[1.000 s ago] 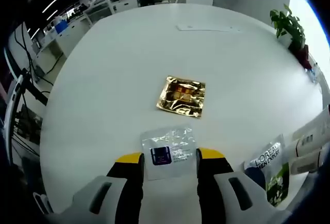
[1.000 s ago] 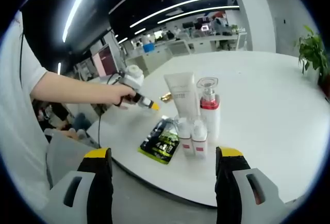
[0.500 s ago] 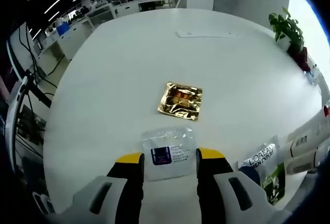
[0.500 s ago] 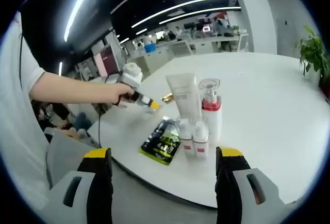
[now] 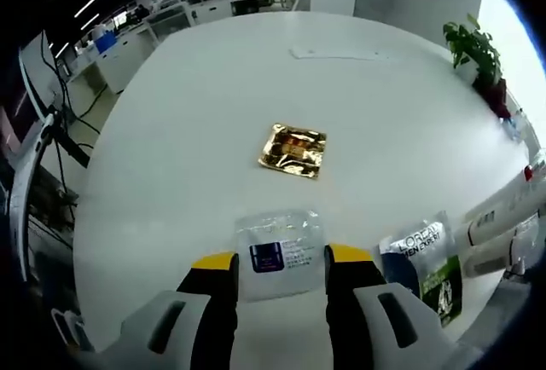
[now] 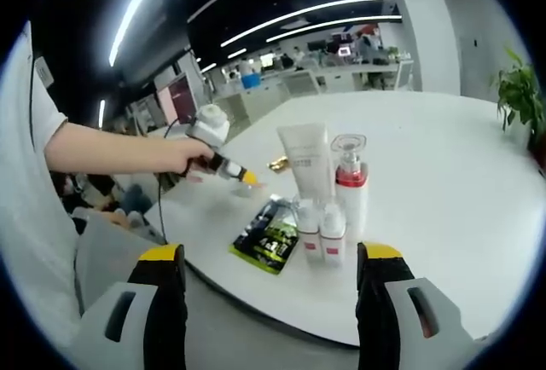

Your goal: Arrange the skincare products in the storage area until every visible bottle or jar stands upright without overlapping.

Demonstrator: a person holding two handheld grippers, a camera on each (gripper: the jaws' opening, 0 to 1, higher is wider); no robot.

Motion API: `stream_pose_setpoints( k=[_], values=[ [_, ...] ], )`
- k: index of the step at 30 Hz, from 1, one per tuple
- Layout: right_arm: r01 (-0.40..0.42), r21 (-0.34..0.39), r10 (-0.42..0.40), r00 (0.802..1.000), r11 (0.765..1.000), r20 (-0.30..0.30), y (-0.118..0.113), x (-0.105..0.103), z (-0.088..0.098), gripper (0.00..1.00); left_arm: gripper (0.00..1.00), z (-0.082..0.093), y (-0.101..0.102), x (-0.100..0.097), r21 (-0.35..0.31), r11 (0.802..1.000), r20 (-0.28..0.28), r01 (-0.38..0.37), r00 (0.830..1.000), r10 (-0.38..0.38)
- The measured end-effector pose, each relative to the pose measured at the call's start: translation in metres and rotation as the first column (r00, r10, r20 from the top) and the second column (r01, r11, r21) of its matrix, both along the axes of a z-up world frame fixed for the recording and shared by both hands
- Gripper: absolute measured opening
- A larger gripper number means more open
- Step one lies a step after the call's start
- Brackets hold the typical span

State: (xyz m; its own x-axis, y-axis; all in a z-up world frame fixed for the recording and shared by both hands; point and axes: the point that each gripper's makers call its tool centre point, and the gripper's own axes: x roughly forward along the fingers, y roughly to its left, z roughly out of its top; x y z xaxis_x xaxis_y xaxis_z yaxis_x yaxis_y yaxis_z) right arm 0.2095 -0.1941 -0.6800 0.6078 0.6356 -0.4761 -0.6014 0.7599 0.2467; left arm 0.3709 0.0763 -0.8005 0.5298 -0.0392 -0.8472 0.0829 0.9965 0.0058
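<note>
The round white table (image 5: 196, 114) spreads ahead of both grippers. In the right gripper view the person's left arm (image 6: 119, 150) reaches out level from the sleeve toward the table edge, the hand (image 6: 189, 157) wrapped around the left gripper (image 6: 247, 180), whose yellow-tipped jaws point down and forward over the tabletop.

In the left gripper view the left gripper (image 5: 280, 269) has its jaws narrowly parted on either side of a clear sachet (image 5: 280, 249) with a dark blue label. The sachet fills the gap, but whether the tips press it or merely flank it cannot be told. It lies flat, its label side toward the camera.

The right gripper (image 6: 271, 266) hangs off the near edge of the table with its jaws spread wide and nothing between them. Straight ahead of the gap between its fingers stands the cluster of products: a white tube (image 6: 305, 165) upright on its cap, wide end up, and just right of it a clear pump bottle with a red band (image 6: 350, 182), also upright. In front of those, nearer the fingers, two small white bottles (image 6: 321, 232) stand side by side, touching.

Left of the small bottles a dark green L'Oreal sachet (image 6: 269, 237) lies flat, long axis running away from the right gripper's left finger. In the left gripper view it lies just right of the right finger (image 5: 420, 261).

A gold foil sachet (image 5: 293, 149) lies flat well ahead of the left gripper's fingertips, apart from everything else.
</note>
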Motion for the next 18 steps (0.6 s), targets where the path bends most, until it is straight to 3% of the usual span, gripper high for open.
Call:
stream_pose_setpoints(
  k=[6, 18],
  values=[
    [-0.002, -0.001, 0.002, 1.0, 1.0, 0.008, 0.0, 0.0, 0.001, 0.81, 0.39, 0.005, -0.005, -0.005, 0.011, 0.999, 0.007, 0.032, 0.999, -0.032],
    [-0.02, 0.002, 0.02, 0.999, 1.0, 0.033, 0.003, -0.002, 0.005, 0.81, 0.38, 0.013, -0.011, -0.029, -0.013, 1.0, 0.0, 0.018, 1.0, -0.018]
  ],
)
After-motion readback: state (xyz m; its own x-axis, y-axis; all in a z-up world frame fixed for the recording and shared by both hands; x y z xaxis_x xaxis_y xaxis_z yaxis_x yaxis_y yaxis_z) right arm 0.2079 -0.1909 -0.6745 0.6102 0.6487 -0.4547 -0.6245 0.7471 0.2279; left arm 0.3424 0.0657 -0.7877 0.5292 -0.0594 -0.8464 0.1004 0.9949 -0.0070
